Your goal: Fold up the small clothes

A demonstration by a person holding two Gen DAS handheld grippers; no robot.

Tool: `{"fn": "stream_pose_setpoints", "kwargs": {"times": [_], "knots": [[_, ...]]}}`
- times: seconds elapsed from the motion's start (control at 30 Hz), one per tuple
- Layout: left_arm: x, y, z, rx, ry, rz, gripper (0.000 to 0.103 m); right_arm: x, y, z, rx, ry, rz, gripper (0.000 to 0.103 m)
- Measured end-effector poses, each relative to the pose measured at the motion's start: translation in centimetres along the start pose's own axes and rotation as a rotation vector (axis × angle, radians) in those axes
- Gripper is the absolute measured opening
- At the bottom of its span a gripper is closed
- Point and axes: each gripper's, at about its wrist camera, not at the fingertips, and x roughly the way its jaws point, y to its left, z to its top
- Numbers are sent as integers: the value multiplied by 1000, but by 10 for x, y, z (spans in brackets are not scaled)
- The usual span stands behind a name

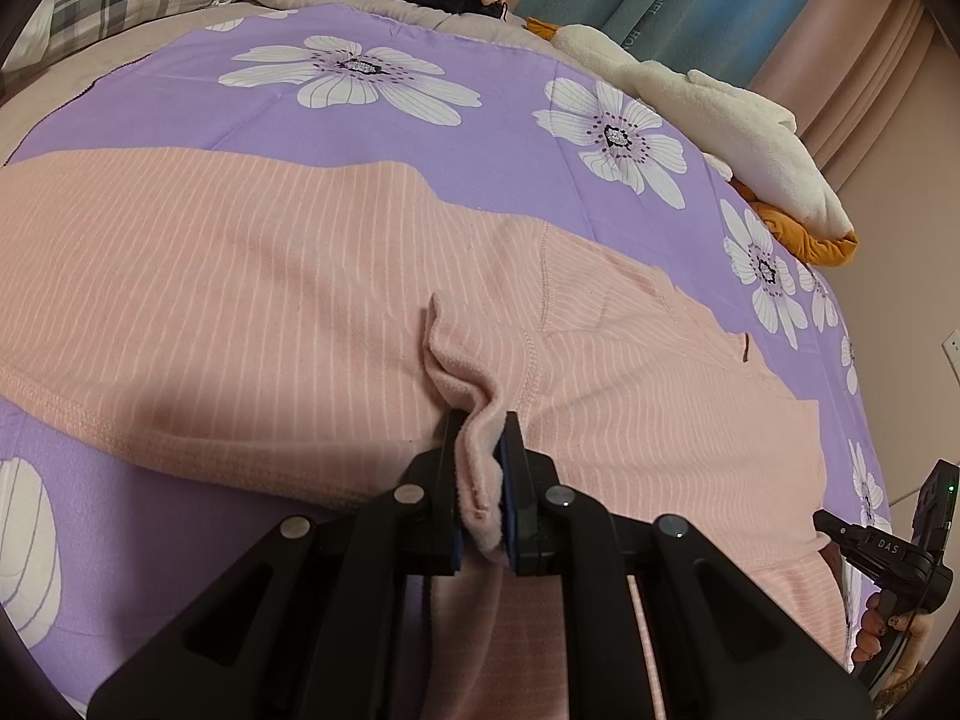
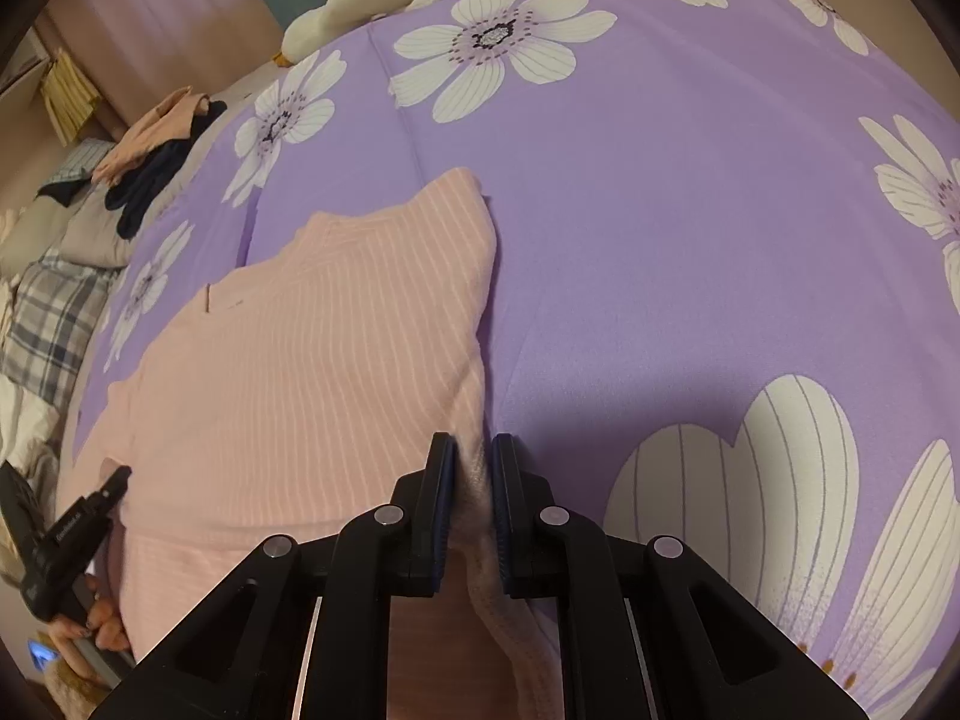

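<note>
Pink striped garment (image 1: pixel 300 276) spread on the purple floral bed cover (image 1: pixel 420 138) | left wrist: left gripper (image 1: pixel 480 468) jaws clamped on a bunched fold at its near hem, angled low over the bed | right wrist: right gripper (image 2: pixel 471 480) jaws nearly together, pinching the garment's (image 2: pixel 312 372) near edge, low over the cover (image 2: pixel 690 240).
</note>
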Motion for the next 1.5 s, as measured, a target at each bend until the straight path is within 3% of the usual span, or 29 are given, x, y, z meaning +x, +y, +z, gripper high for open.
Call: {"fn": "stream_pose_setpoints", "kwargs": {"times": [1.07,1.33,1.43,1.5], "knots": [[0,-1,0,-7,1,-7,13,0,1,-1,-2,1,-4,9],[-5,4,3,-105,16,-56,12,2,-3,3,44,14,27,9],[-15,-4,6,-129,29,-40,26,0,1,3,21,16,10,10],[-25,-10,8,-138,28,-34,51,0,2,4,9,21,1,11]]}}
